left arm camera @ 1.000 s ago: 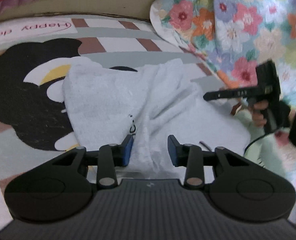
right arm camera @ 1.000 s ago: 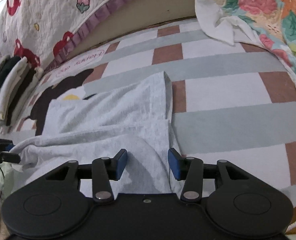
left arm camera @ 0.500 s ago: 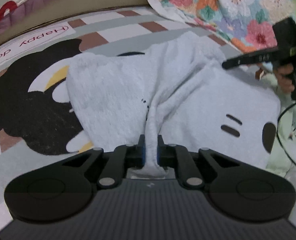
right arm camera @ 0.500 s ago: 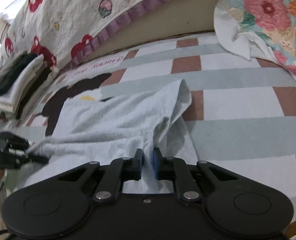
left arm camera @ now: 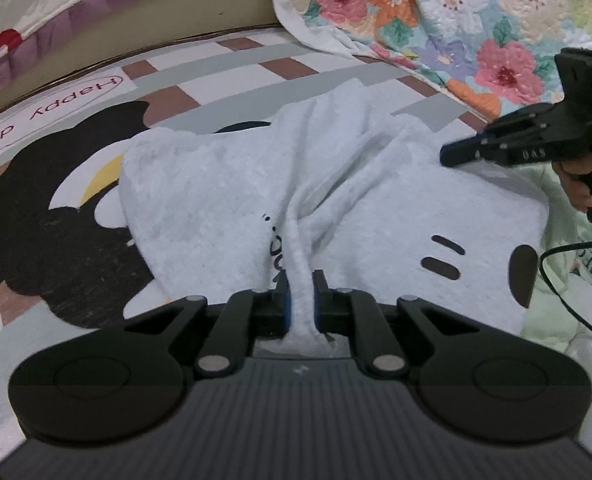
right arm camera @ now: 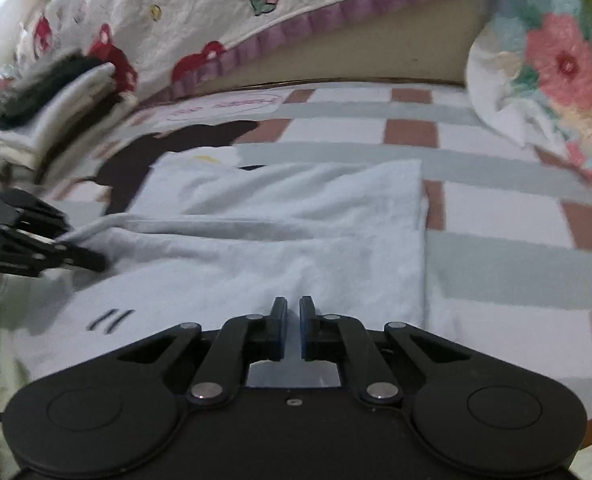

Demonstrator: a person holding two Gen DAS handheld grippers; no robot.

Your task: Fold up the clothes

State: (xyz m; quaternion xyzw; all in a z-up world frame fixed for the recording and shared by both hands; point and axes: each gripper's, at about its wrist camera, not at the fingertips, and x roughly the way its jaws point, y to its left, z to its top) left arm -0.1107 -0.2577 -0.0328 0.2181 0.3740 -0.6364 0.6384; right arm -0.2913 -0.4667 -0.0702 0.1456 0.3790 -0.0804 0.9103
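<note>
A white garment (left arm camera: 216,200) with black printed marks lies spread and rumpled on the patterned rug (left arm camera: 36,208). My left gripper (left arm camera: 301,304) is shut on a pinched ridge of its near edge. In the left wrist view my right gripper (left arm camera: 456,154), held by a hand, reaches in over the garment's right side. The right wrist view shows the garment (right arm camera: 296,240) doubled over, with a straight edge on the right. There my right gripper (right arm camera: 293,320) is shut, with thin cloth between its pads. The left gripper (right arm camera: 76,258) shows at the left, pulling a taut corner.
A stack of folded clothes (right arm camera: 56,92) sits at the far left. A floral quilt (left arm camera: 476,20) hangs on the right and a strawberry-print quilt (right arm camera: 216,8) along the back. A black cable (left arm camera: 568,248) loops over pale green cloth (left arm camera: 556,308) at the right.
Both grippers were open one second ago and have shut on the garment. They have since pulled it up and toward me, showing more of the printed marks.
</note>
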